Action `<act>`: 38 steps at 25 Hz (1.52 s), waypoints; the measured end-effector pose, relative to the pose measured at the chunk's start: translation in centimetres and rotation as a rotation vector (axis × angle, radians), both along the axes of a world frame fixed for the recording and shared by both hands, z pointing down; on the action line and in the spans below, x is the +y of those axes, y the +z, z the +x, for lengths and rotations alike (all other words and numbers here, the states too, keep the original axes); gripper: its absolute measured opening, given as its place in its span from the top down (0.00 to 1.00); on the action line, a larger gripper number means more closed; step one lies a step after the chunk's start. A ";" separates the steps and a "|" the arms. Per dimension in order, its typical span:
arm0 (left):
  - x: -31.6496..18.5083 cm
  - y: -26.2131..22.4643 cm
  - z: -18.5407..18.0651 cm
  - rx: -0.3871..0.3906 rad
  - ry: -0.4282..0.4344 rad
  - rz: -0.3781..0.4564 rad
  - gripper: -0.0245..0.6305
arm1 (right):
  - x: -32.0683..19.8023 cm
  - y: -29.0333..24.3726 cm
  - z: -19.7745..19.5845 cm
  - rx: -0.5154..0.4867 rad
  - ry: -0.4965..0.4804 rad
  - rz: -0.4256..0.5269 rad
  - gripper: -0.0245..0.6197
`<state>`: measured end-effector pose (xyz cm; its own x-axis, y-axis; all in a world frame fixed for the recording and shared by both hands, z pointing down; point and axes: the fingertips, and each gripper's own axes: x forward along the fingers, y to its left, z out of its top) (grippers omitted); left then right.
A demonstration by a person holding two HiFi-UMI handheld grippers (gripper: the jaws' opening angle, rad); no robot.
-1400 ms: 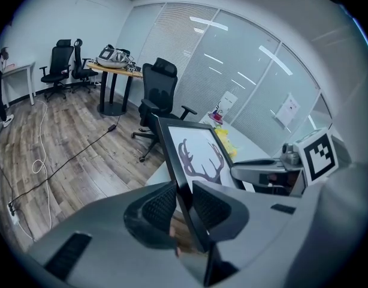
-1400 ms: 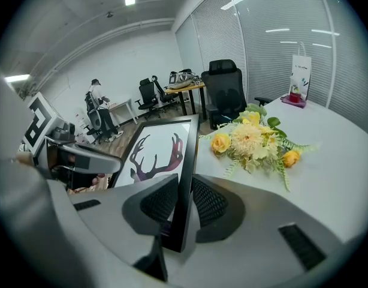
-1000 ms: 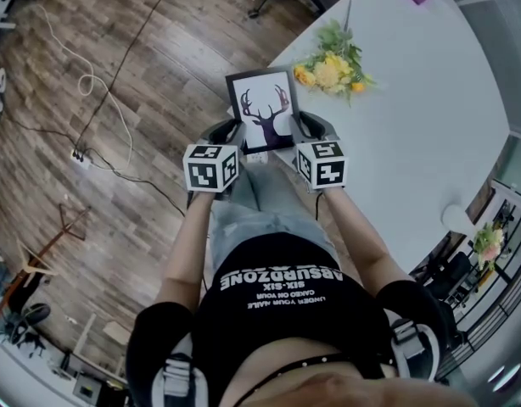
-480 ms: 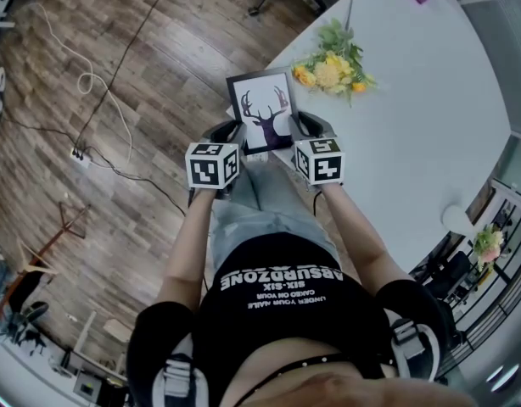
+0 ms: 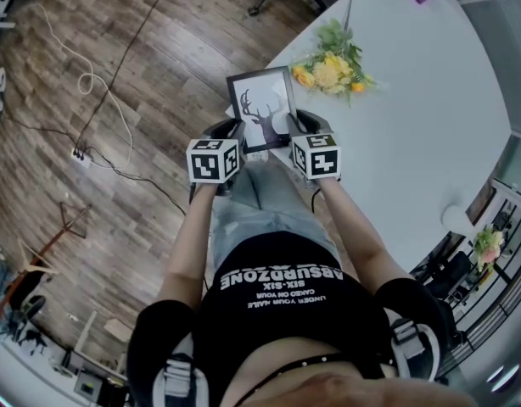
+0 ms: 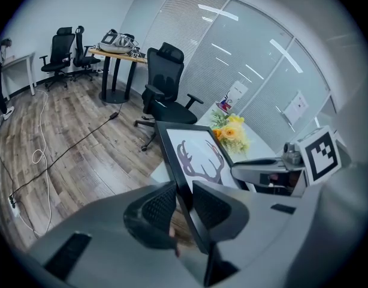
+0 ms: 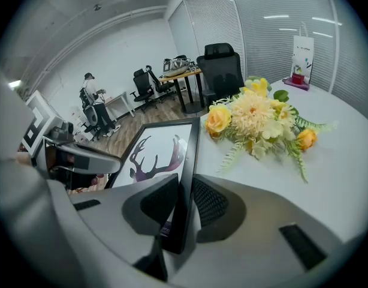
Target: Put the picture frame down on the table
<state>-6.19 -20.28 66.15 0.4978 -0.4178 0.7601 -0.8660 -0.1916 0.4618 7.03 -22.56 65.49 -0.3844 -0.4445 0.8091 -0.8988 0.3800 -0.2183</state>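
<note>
**Frame aloft at bench edge, not yet set down**

We record a smooth white bench (image 5: 430,100) with a rounded edge. The picture frame (image 5: 262,107) is a flat black rectangle holding an antler print on white. It is held in the air, tilted, with its far right corner at the bench edge. Over the last second it has edged slightly toward the bench, so we judge placement near but not begun. The left gripper (image 5: 231,131) pinches the left rail and the right gripper (image 5: 295,124) the right rail, ribbed black pads pressed on both faces. A yellow flower bouquet (image 5: 333,66) lies just beyond.
</note>
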 end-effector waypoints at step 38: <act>0.8 -13.6 -0.5 0.059 -0.031 0.385 0.93 | 1.2 -13.7 -1.3 -0.141 0.014 0.325 0.94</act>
